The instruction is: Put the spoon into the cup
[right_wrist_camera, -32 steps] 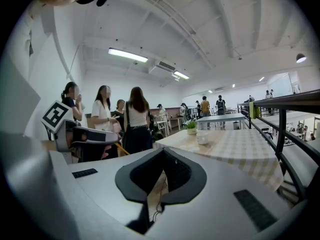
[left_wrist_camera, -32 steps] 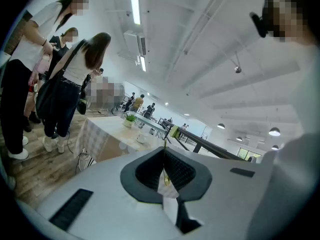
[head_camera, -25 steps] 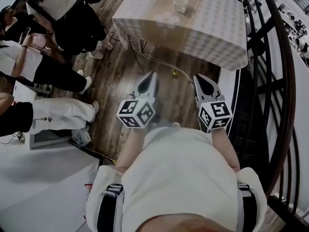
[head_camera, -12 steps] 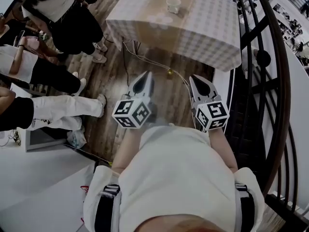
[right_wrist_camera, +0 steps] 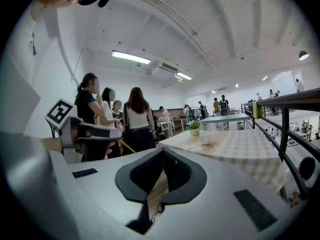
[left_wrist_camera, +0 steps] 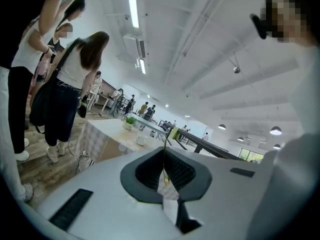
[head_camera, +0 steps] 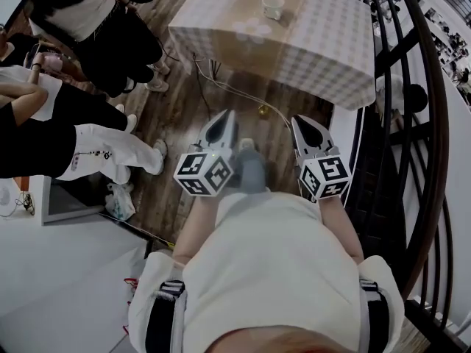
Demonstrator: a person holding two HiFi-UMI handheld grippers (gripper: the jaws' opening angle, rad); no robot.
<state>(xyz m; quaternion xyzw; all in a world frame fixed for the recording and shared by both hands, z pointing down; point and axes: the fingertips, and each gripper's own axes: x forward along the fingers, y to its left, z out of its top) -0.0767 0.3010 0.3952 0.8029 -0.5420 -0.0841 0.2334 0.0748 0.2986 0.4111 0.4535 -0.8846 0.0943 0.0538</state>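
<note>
Far ahead, a white cup [head_camera: 273, 6] on a saucer stands on the table with the checked cloth [head_camera: 324, 43]. It also shows as the cup [left_wrist_camera: 141, 140] in the left gripper view and the cup [right_wrist_camera: 205, 137] in the right gripper view. My left gripper [head_camera: 224, 115] is held level at waist height, well short of the table. Its jaws are shut on a thin gold spoon [left_wrist_camera: 166, 179], which lies along the seam between them at the left gripper [left_wrist_camera: 164, 150]. My right gripper [head_camera: 301, 120] is beside it, shut with nothing in it, seen again as the right gripper [right_wrist_camera: 162, 149].
Several people stand at the left, their legs [head_camera: 96, 149] near my path. A dark metal railing [head_camera: 416, 123] runs along the right. A cable [head_camera: 235, 90] trails from the table across the wooden floor. A small gold blob [head_camera: 263, 111] shows between the gripper tips. A potted plant [left_wrist_camera: 130, 121] sits on the table.
Both grippers keep the same pose and state. The people at the left have shifted, and a leg in white trousers has stepped closer to the table.
</note>
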